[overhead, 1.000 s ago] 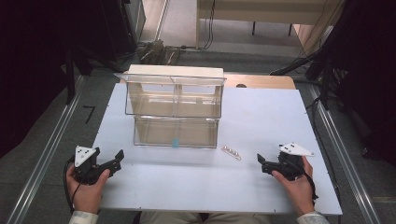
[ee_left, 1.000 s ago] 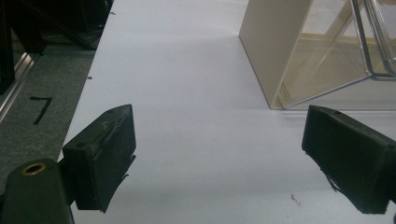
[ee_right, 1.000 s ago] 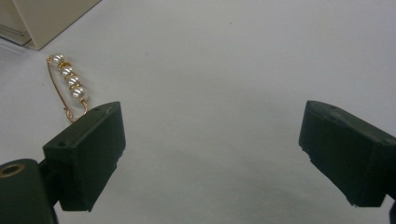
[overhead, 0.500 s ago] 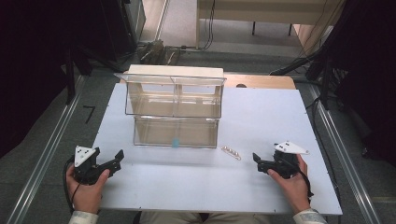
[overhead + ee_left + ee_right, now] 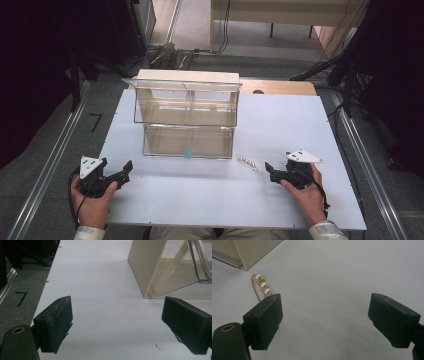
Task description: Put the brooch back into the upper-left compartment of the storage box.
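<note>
At the near left corner of the pale grey worktop (image 5: pixel 310 125), the left claw (image 5: pixel 125 171) rests in a hand with its jaws apart, holding nothing. Toward the middle stands a clear two-tier plastic drawer box (image 5: pixel 187 120). Just right of its front lies a small gold pin strung with pearl beads (image 5: pixel 248 163) (clearer in the right gripper view (image 5: pixel 262 286)). Near it, the right claw (image 5: pixel 270 170) gapes empty.

Your left gripper (image 5: pixel 125 171) is near your left side, jaws wide apart and empty. Your right gripper (image 5: pixel 269 168) is also spread wide, holding nothing.
</note>
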